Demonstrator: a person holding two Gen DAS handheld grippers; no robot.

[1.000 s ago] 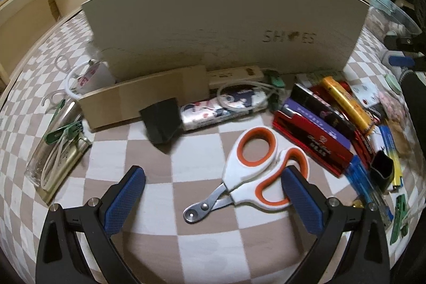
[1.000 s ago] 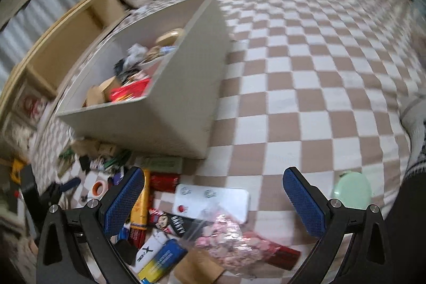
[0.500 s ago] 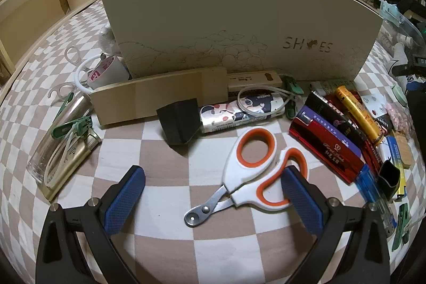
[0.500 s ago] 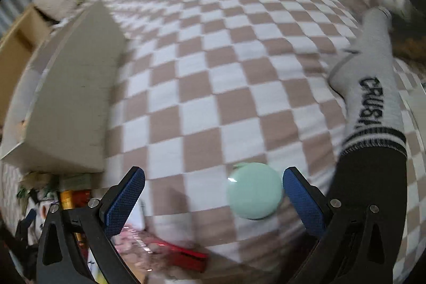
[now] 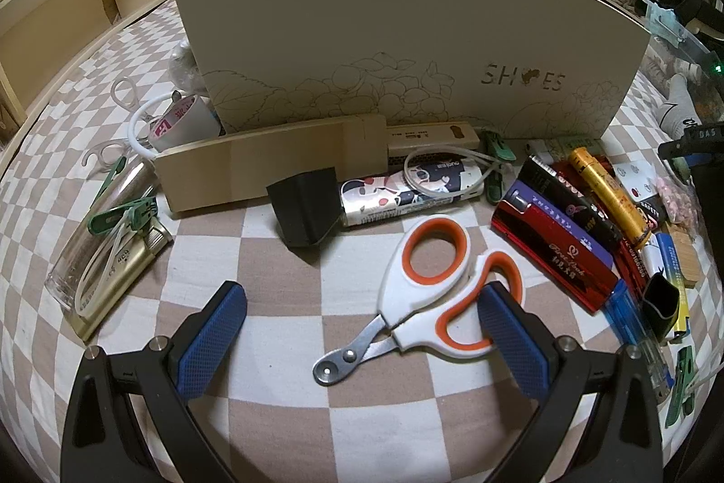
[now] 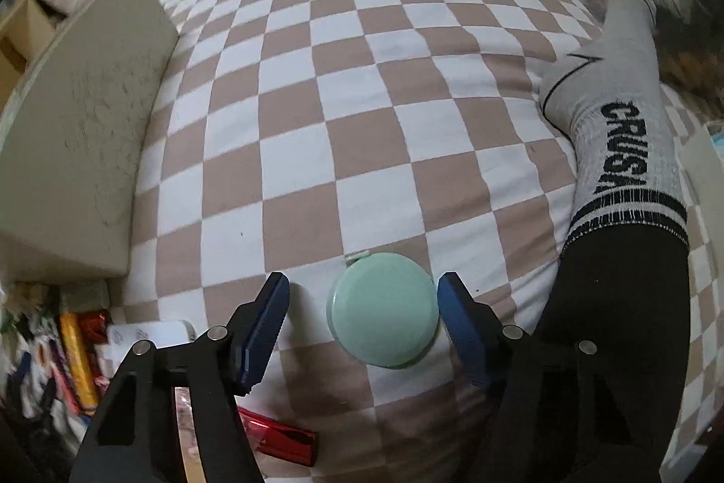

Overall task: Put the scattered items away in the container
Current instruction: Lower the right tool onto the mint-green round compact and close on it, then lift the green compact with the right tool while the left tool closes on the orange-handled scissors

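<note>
A round mint-green case (image 6: 382, 322) lies flat on the checkered cover, between the blue pads of my right gripper (image 6: 364, 313), whose jaws are closing. The right pad is almost at its rim; a gap remains on the left. My left gripper (image 5: 362, 313) hovers open over white-and-orange scissors (image 5: 418, 286), its right pad above one handle loop. The beige box marked SHOES (image 5: 407, 57) stands behind the scattered items; its side (image 6: 77, 139) shows at left in the right wrist view.
Before the box lie a flat wooden box (image 5: 271, 166), a black clip (image 5: 305, 211), a patterned tube (image 5: 407, 191), red and purple packs (image 5: 556, 252), a yellow tube (image 5: 606, 198) and a glass bottle (image 5: 104, 252). A person's leg in a grey sock (image 6: 620, 130) rests right of the green case.
My right gripper swung from the box and clutter to the green case, dropped over it, and its jaws narrowed around it. The left gripper's view barely shifted.
</note>
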